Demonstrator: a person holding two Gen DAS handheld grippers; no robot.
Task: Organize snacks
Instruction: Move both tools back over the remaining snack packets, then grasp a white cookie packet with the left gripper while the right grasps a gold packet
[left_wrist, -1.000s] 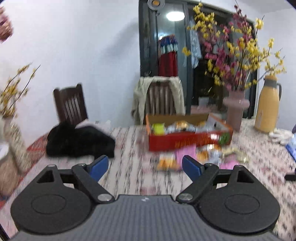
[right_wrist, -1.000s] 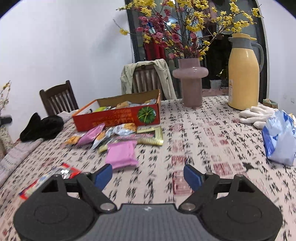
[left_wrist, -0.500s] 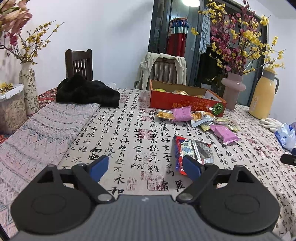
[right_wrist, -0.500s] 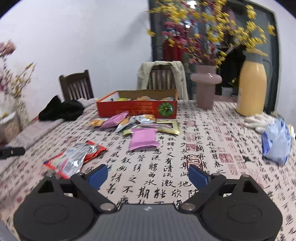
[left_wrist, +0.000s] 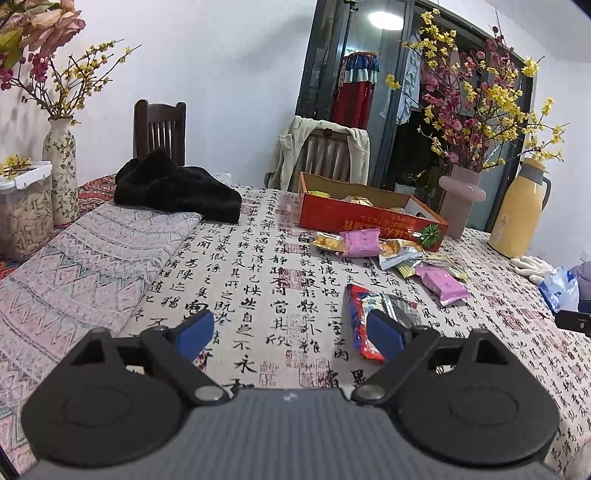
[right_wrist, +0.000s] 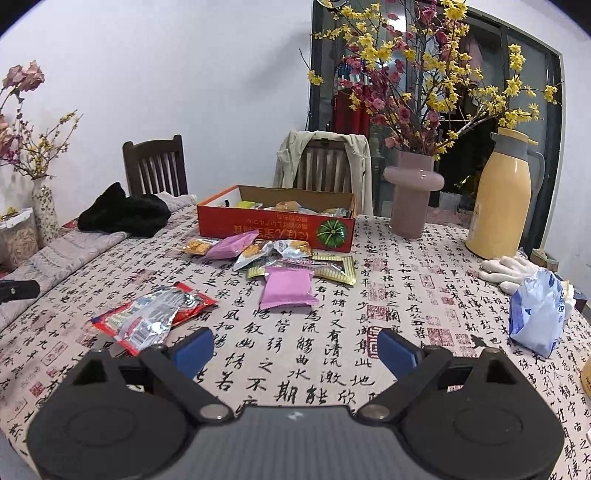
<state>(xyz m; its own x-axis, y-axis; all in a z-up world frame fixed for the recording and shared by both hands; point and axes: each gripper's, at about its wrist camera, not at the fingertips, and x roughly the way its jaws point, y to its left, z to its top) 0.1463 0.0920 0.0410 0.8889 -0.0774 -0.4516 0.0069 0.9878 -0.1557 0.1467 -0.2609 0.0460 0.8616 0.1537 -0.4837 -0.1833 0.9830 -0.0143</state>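
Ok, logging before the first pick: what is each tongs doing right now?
Left tongs: open, holding nothing.
Right tongs: open, holding nothing.

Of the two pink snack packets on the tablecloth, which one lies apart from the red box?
The pink packet nearer the camera, lying square-on in front of the pile; the other pink packet lies close against the red box.

Yellow thermos (right_wrist: 503, 195), pink vase (right_wrist: 412, 195), black garment (left_wrist: 177, 190)

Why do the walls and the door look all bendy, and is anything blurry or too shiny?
Left wrist view: the fisheye lens bends the door frame and darkens the corners; a ceiling lamp glares white in the glass; the snacks look sharp. Right wrist view: the same bending shows on the window frame, the foil packet shines, and nothing is blurred.
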